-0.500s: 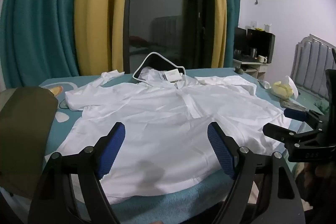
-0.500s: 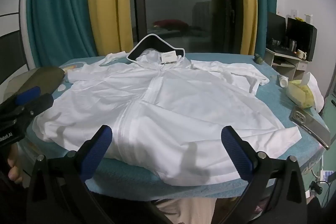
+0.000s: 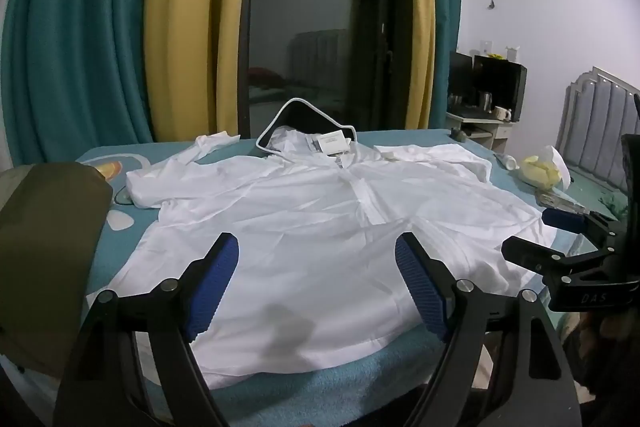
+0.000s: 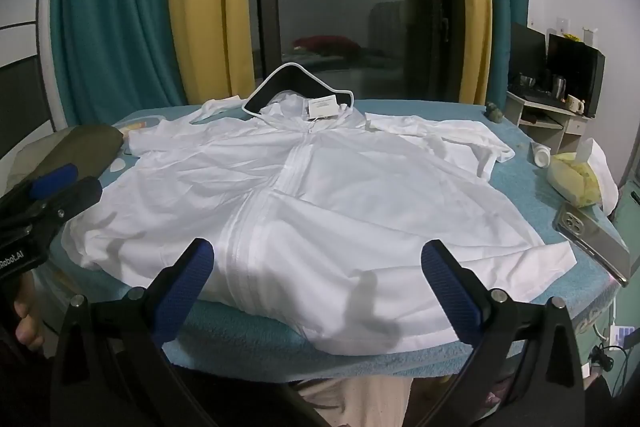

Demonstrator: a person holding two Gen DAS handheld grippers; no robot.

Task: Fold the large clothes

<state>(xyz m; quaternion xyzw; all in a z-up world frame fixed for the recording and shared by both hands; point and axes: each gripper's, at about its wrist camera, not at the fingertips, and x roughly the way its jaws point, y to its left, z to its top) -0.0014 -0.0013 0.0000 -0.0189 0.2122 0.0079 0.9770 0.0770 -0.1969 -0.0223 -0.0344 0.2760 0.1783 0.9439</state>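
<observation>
A large white zip-front hooded jacket (image 3: 312, 227) (image 4: 320, 195) lies spread flat, front up, on a table covered in teal cloth (image 3: 320, 383) (image 4: 248, 343). Its hood with a paper tag (image 4: 324, 105) points toward the window, sleeves out to both sides. My left gripper (image 3: 318, 279) hovers open above the jacket's near hem, nothing between its blue pads. My right gripper (image 4: 318, 287) is likewise open above the hem near the zip. Each gripper shows at the edge of the other's view: the right gripper (image 3: 556, 231), the left gripper (image 4: 60, 187).
An olive-green cloth bundle (image 3: 44, 247) sits at the table's left. At the right are a yellow tissue pack (image 4: 576, 179), a small white tube (image 4: 540, 153) and a phone (image 4: 592, 235) near the edge. Curtains and a dark window stand behind.
</observation>
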